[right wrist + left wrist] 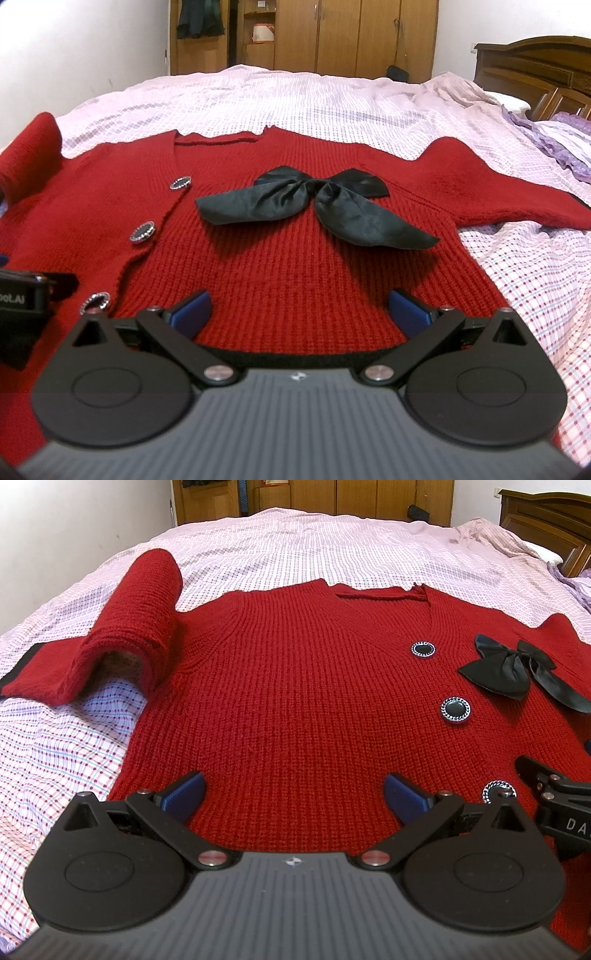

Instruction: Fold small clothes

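The bed [332, 542], spread with a checked pink sheet [535, 280], carries a red knit cardigan [295, 686] lying face up and mostly flat, hem nearest the cameras and neckline away. Its left sleeve [144, 609] is already doubled back into a raised loop beside the body, while the right sleeve [491, 184] lies stretched out toward the headboard side. A black satin bow [317, 203] sits on the chest to the right of the button row [456, 709]. Both tools hover at the hem: the left gripper [293, 797] and the right gripper [299, 312] each have their blue pads spread wide, holding nothing. The step seems to be taking the hem to fold upward; do it well by pinching both layers at matching points either side of the placket, lifting evenly, and laying the fold without crushing the bow.
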Tool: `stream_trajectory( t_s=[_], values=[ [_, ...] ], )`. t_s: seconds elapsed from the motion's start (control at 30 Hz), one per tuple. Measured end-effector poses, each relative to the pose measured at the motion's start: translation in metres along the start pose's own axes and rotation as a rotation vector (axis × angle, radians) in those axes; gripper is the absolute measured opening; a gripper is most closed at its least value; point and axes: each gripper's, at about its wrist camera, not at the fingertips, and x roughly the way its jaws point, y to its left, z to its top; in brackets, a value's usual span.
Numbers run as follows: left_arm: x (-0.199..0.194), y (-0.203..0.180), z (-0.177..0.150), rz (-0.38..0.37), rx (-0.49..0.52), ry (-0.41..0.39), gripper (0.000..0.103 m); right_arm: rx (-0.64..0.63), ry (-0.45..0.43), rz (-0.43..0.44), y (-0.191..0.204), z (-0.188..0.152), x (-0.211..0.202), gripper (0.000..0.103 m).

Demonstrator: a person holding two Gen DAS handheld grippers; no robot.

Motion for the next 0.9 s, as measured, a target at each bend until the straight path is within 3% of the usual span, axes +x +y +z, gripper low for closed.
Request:
stream_trajectory(
  t_s=[0.53, 0.73, 0.9],
  values=[
    [0.005, 0.001, 0.006, 0.003, -0.02, 0.036, 0.103, 0.025, 0.045, 0.085, -0.015, 0.011, -0.004, 0.103],
    [-0.003, 0.006, 0.013, -0.02, -0.035, 0.046, 0.103, 0.157, 0.01, 0.172, -0.057, 0.042, -0.034, 0.103],
    [-0.008, 0.005, 0.021, -0.02, -0.053, 0.044, 0.103, 0.225, -0.03, 0.164, -0.108, 0.061, -0.043, 0.103]
  ],
)
